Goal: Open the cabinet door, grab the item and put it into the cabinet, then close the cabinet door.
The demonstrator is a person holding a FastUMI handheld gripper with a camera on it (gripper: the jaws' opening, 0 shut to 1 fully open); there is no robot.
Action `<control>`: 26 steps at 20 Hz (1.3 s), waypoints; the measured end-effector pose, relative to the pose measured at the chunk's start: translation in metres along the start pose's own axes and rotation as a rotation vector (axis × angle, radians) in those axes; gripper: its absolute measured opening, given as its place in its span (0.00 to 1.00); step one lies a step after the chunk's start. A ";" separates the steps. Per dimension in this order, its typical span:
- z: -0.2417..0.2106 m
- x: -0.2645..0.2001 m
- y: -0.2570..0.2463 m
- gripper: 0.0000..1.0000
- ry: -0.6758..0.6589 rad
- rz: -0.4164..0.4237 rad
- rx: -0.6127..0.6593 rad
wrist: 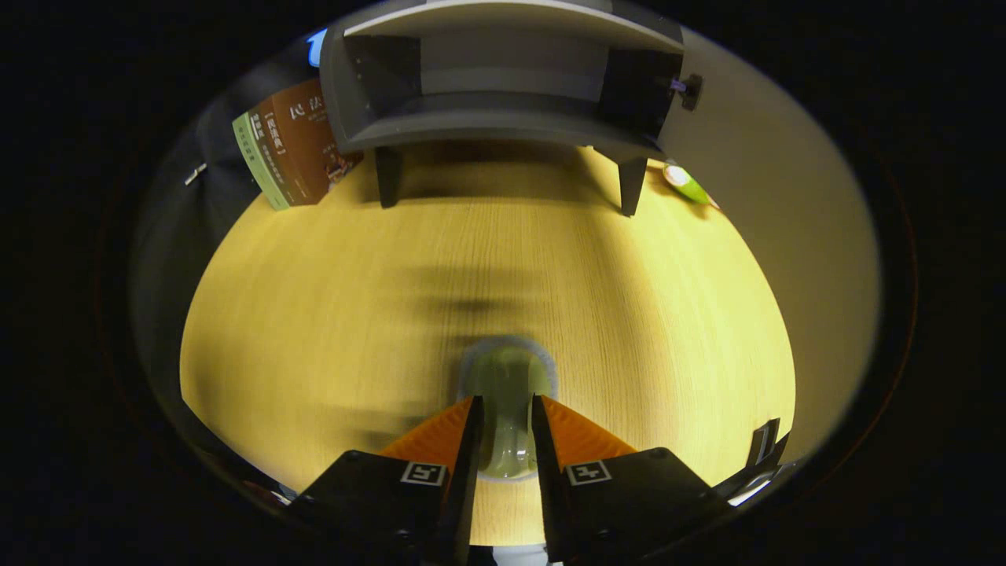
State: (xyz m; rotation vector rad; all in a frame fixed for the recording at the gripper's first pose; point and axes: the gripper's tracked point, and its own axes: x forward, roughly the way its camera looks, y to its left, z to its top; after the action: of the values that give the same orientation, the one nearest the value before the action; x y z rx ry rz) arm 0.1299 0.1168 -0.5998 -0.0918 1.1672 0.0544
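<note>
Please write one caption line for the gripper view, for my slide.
Gripper shut on a green cup over the wooden table, facing the open grey cabinet beyond.

Seeing wide bare stretch of wooden table (330, 314) lying open between gripper (503, 409) and far cabinet (503, 86); nothing blocking straight run. Cabinet front standing open, door (754, 181) swinging out far right, narrowing passage that side. Books (291, 145) leaning at far left beside cabinet leg, small green object (688, 185) lying far right near other leg. Green cup (507, 401) sitting between my fingers, both pressing on it.
</note>
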 end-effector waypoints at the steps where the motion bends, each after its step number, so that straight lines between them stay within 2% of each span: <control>1: -0.001 0.002 0.001 0.41 0.014 0.008 0.004; 3: 0.004 0.001 0.002 0.41 0.006 0.015 0.010; 4: 0.005 0.006 -0.001 0.32 0.004 0.009 0.009; 6: 0.007 0.007 0.000 0.23 0.005 0.020 0.014; 7: 0.008 0.007 -0.002 0.15 0.013 0.031 0.018; 10: 0.009 0.000 -0.002 0.15 0.026 0.078 0.032; 12: 0.023 -0.016 -0.008 0.15 -0.016 0.076 0.037; 15: 0.059 -0.062 -0.011 0.15 -0.107 0.085 0.052; 21: 0.177 -0.178 -0.026 0.14 -0.428 0.072 0.040; 26: 0.245 -0.256 -0.040 0.15 -0.639 0.046 0.010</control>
State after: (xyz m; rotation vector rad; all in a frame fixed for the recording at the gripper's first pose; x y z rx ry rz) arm 0.2577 0.1029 -0.2673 -0.0328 0.5306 0.1095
